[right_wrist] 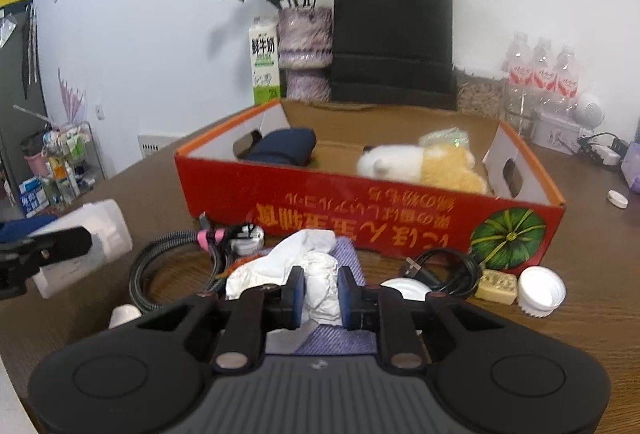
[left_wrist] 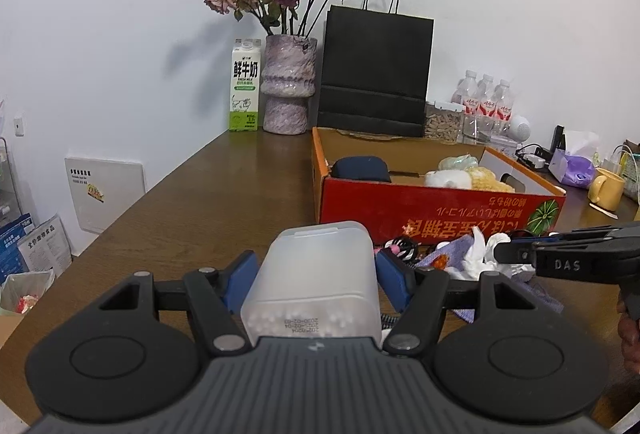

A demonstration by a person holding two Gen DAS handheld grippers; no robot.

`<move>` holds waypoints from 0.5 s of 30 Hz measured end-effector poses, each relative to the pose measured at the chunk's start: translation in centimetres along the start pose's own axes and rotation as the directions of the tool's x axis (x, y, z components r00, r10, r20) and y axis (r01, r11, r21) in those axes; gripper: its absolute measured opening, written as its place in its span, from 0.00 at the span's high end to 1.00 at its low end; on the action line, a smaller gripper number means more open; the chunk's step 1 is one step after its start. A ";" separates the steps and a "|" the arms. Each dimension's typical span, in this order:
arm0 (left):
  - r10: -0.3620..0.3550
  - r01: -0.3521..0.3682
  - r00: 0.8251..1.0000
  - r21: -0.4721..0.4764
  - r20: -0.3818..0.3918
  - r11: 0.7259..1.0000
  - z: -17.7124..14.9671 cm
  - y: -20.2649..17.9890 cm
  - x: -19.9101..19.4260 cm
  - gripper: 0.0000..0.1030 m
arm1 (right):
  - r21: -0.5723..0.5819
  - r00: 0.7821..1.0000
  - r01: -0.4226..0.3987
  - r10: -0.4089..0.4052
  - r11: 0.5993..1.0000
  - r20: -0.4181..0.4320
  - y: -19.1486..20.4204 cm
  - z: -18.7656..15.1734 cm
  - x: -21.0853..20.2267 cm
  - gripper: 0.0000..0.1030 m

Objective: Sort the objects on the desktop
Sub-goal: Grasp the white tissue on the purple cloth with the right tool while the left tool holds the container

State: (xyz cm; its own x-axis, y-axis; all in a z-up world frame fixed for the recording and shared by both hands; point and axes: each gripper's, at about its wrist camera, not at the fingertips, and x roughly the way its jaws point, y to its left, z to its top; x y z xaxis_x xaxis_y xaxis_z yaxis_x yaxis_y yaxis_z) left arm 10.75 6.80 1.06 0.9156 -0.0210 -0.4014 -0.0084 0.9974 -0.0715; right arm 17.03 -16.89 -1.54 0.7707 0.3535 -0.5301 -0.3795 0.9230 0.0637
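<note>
Looking along the left gripper (left_wrist: 316,276), the blue fingers (left_wrist: 240,282) are pinching a frosted plastic container (left_wrist: 316,274) from both sides, holding it lengthwise above the brown wooden table (left_wrist: 200,210). At one o'clock from it stands a red cardboard box (left_wrist: 436,212) with upside-down print, holding a dark blue pouch (left_wrist: 360,168) and a white and yellow plush toy (left_wrist: 460,178). Against the white wall at twelve o'clock are a milk carton (left_wrist: 245,86), a mauve vase of dried roses (left_wrist: 289,86) and a black paper bag (left_wrist: 376,74); bottled water (left_wrist: 484,98) and a yellow mug (left_wrist: 608,188) sit toward two o'clock. At three o'clock the right gripper (left_wrist: 508,254) reaches in over crumpled white tissue (left_wrist: 480,258). At nine o'clock the table edge drops to a floor with a lined bin (left_wrist: 24,294) and packets.

From the right wrist, the right gripper (right_wrist: 322,294) has its fingers (right_wrist: 296,294) drawn close, pinching the crumpled white tissue (right_wrist: 320,274), which lies on a purple cloth (right_wrist: 340,338) on the table (right_wrist: 580,254). A braided black cable (right_wrist: 160,262) coils at ten o'clock, with a small round tin (right_wrist: 248,234) beyond it, just in front of the box (right_wrist: 360,218). At two o'clock lie a black cord (right_wrist: 448,270), a yellowish block (right_wrist: 496,284) that may be a tile or an eraser, and a white cap (right_wrist: 542,292). The left gripper (right_wrist: 40,254) and its container (right_wrist: 96,234) show at nine o'clock, blurred. A wire rack of clutter (right_wrist: 60,162) stands by the far wall.
</note>
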 end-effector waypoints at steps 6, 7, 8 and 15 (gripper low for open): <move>-0.019 0.019 1.000 0.012 0.021 1.000 1.0 -0.9 0.0 0.35 | 0.038 0.999 -0.024 0.023 0.999 0.030 -0.9 0.7 -0.9 0.84; -0.022 0.022 0.999 0.015 0.023 1.000 1.1 -1.1 0.0 0.35 | 0.042 0.999 -0.027 0.026 0.999 0.035 -1.0 0.8 -1.0 0.84; -0.025 0.025 0.999 0.018 0.026 1.000 1.2 -1.2 0.0 0.35 | 0.049 0.999 -0.033 0.031 0.998 0.041 -1.1 0.9 -1.1 0.84; -0.041 0.041 0.999 0.029 0.018 0.999 1.2 -2.1 0.3 0.35 | 0.031 1.000 -0.025 0.025 0.999 -0.014 -0.9 -0.1 0.4 0.84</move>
State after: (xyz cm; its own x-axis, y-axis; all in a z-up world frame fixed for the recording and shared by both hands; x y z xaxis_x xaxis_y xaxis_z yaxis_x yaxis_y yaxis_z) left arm 11.55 4.79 2.23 0.9224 -0.0608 -0.3814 0.0403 0.9973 -0.0614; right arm 17.66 -17.54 -1.88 0.7534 0.3744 -0.5405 -0.3825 0.9182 0.1029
